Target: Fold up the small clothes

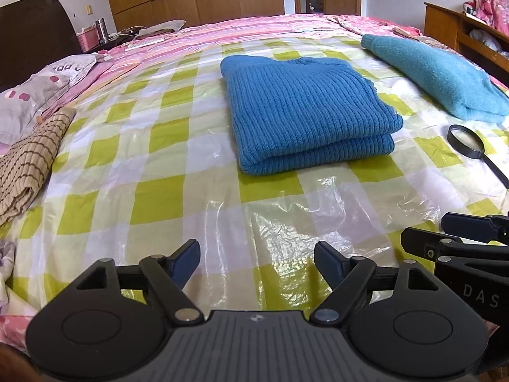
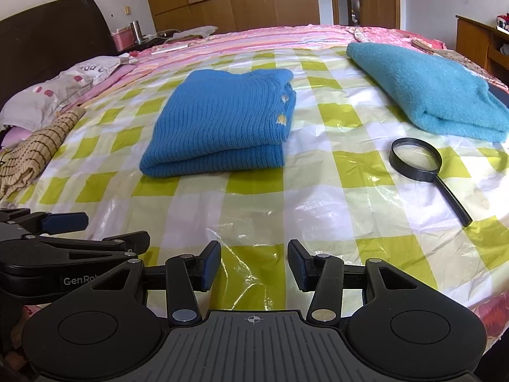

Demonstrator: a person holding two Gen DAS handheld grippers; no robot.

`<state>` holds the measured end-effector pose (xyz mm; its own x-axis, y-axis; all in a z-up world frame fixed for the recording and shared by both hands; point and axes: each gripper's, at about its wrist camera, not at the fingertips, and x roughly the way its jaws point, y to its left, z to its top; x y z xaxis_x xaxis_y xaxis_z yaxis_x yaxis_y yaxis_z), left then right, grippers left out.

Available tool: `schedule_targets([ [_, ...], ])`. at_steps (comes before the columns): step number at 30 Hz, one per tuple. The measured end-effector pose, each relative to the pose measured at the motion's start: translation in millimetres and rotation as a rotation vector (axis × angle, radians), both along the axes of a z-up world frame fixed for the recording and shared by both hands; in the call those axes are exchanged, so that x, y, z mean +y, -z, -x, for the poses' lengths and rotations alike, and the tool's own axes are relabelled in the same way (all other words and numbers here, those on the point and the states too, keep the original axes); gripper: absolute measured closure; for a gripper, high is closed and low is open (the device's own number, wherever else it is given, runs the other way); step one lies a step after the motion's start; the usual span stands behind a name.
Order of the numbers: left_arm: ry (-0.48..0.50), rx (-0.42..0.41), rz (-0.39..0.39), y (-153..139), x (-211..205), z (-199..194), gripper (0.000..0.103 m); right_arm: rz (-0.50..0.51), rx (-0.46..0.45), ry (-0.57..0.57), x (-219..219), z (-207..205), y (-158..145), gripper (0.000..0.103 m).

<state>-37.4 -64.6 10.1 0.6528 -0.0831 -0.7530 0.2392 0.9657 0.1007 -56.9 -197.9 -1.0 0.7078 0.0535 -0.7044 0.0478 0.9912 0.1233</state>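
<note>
A blue ribbed knit sweater [image 1: 305, 111] lies folded in a neat stack on the green-and-white checked plastic sheet [image 1: 152, 175]; it also shows in the right wrist view [image 2: 219, 121]. A teal fuzzy garment [image 1: 442, 73] lies folded at the far right [image 2: 426, 89]. My left gripper [image 1: 257, 262] is open and empty, low over the sheet near its front edge. My right gripper [image 2: 254, 265] is open and empty beside it, and shows at the right of the left wrist view [image 1: 451, 232]. Both are well short of the blue sweater.
A black magnifying glass [image 2: 423, 165] lies on the sheet right of the blue sweater. A tan striped cloth [image 1: 28, 165] lies at the left edge. Pillows [image 1: 41, 92], a dark headboard and a nightstand stand at far left. A wooden shelf [image 1: 467, 35] is at right.
</note>
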Motion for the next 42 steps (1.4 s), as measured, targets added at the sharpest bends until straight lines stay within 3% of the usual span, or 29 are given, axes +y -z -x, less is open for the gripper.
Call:
schedule_targets([
  [10,-0.003,-0.001,0.005,2.2,0.0,3.3,0.016,-0.003,-0.008,0.002,-0.9,2.4,2.8,0.053],
  [24,-0.038,-0.010,0.055,-1.8,7.2,6.0,0.005,-0.008,-0.011,0.012,-2.5,4.2,3.8,0.052],
  [42,-0.046,-0.038,-0.024,-1.8,-0.2,8.5,0.002,-0.016,-0.012,0.018,-2.3,6.8,6.0,0.052],
])
